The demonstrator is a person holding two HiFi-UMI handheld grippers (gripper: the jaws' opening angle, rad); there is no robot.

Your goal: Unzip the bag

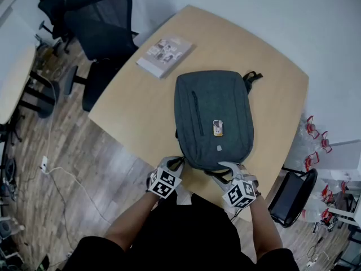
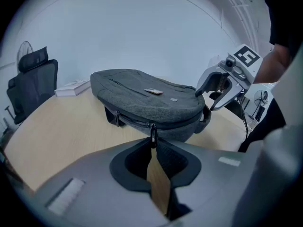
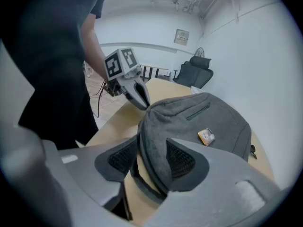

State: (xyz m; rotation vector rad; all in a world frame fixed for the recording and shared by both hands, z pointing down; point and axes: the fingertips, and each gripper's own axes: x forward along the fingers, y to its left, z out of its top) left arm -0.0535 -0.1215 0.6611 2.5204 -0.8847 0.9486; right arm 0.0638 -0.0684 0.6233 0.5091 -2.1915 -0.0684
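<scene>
A grey backpack point(image 1: 214, 117) lies flat on the light wooden table point(image 1: 265, 61), its bottom end near the front edge. In the left gripper view its black zipper pull point(image 2: 152, 132) hangs at the near side seam. My left gripper point(image 2: 152, 143) is shut on that pull, at the bag's near left corner point(image 1: 176, 161). My right gripper point(image 3: 151, 150) stands open with the bag's rounded near edge point(image 3: 151, 141) between its jaws, at the near right corner point(image 1: 225, 167). A small yellow tag point(image 1: 218, 128) sits on top of the bag.
A book point(image 1: 164, 55) lies on the table's far left side. Black office chairs point(image 1: 98, 27) stand beyond the left edge, and another dark chair point(image 1: 290, 193) stands at the near right. Cables point(image 1: 62, 174) trail over the wood floor.
</scene>
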